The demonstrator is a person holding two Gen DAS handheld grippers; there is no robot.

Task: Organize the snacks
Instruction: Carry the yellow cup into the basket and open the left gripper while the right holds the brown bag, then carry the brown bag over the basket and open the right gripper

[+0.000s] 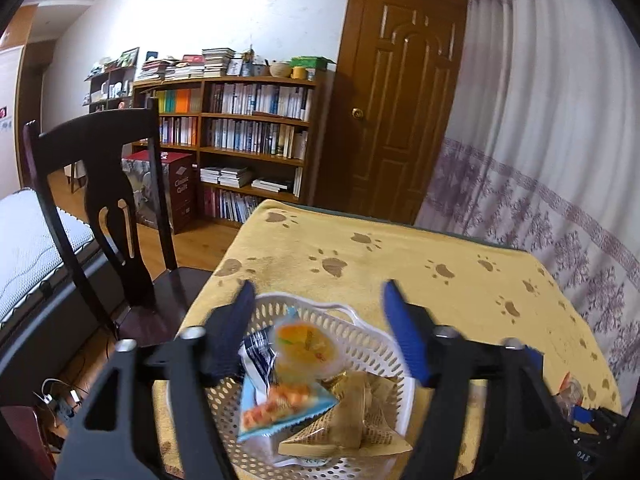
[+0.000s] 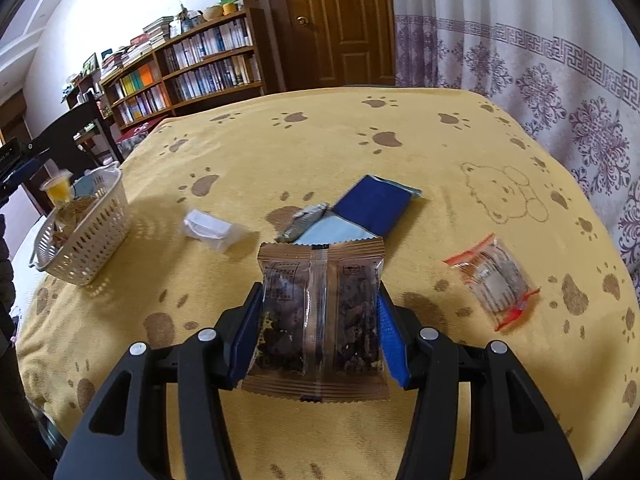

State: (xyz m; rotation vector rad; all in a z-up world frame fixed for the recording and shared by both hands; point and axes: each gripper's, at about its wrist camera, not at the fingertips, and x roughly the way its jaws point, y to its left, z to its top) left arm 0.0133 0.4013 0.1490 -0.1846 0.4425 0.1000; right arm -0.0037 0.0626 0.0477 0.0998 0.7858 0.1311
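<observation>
Right wrist view showed a table spread with a yellow paw-print cloth (image 2: 320,148), a bear outline drawn on its far right side. Behind it stood a wooden door (image 2: 336,20), a long bookshelf (image 2: 192,68) crammed with books, and a white curtain with purple patterns (image 2: 520,52). A dark wooden chair (image 1: 104,200) stood at the table's left edge in the left wrist view.

A white perforated basket (image 2: 88,236) sat near the left edge of the cloth, holding a jelly cup (image 1: 304,348), a light blue cracker packet (image 1: 280,404), a dark blue-and-white sachet (image 1: 258,354) and tan wrapped pieces (image 1: 360,412). Loose on the cloth lay a navy blue packet (image 2: 374,208) overlapping a pale blue one (image 2: 336,232), a small grey wrapper (image 2: 302,220) touching them, a clear white wrapper (image 2: 208,228) between these and the basket, and a red-edged clear packet (image 2: 492,280) well apart to the right.

The left gripper (image 1: 318,332) hung above the basket with its fingers spread wide, nothing between them. The right gripper (image 2: 318,328) had its blue pads pressed against both sides of a brown packet of dark dried fruit (image 2: 318,316), pinching it above the near part of the cloth
</observation>
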